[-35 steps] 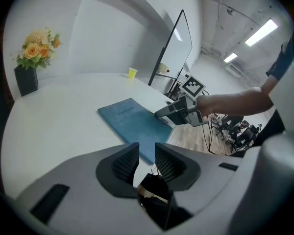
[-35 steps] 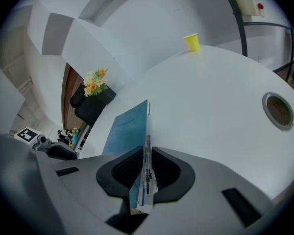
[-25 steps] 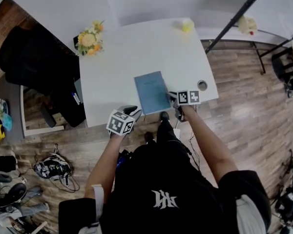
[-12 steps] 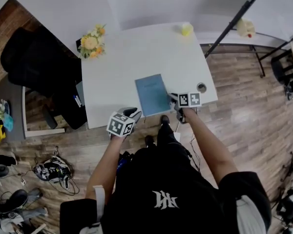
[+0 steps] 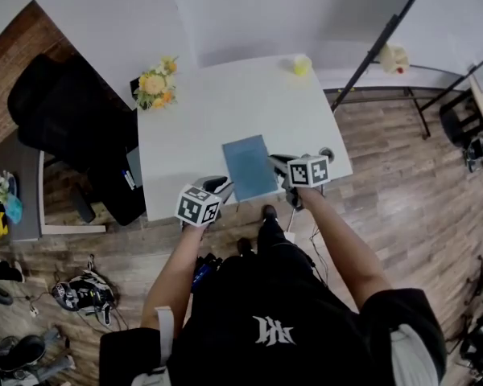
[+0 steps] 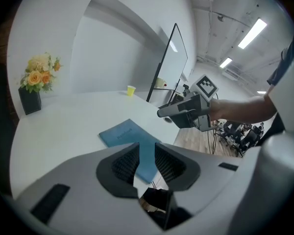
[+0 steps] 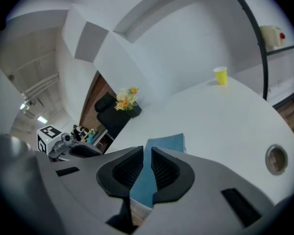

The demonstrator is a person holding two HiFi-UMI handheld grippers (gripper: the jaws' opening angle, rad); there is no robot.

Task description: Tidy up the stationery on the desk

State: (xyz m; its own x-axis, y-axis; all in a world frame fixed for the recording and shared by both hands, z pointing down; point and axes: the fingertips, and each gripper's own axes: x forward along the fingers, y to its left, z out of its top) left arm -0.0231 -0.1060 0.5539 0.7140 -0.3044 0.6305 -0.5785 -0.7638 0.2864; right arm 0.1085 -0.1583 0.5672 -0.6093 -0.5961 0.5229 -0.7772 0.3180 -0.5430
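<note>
We see a white desk (image 5: 225, 95) from above. The blue notebook (image 5: 248, 167) lies flat on it, a bit to the right of the middle. Its near end reaches the desk's front edge. The cover is shut.

Our left gripper (image 5: 219, 186) is at the front edge of the desk, just beside the notebook's near left corner. Its jaws are wide apart. We can see the notebook through the gap, but the jaws do not touch it, so this gripper holds nothing.

Our right gripper (image 5: 278, 162) is up in the air over the desk, near the front right corner. It hangs just beside the notebook's right side, between the notebook and a round hole (image 5: 327, 153) in the desk. Its jaws have just closed a little and there is only a thin gap between them. The notebook shows through that gap too, but it lies down on the desk, so this gripper holds nothing.

Orange and yellow flowers (image 5: 154, 83) stand at the back left corner. A small yellow cup (image 5: 303, 66) stands at the back edge, near the back right corner.
</note>
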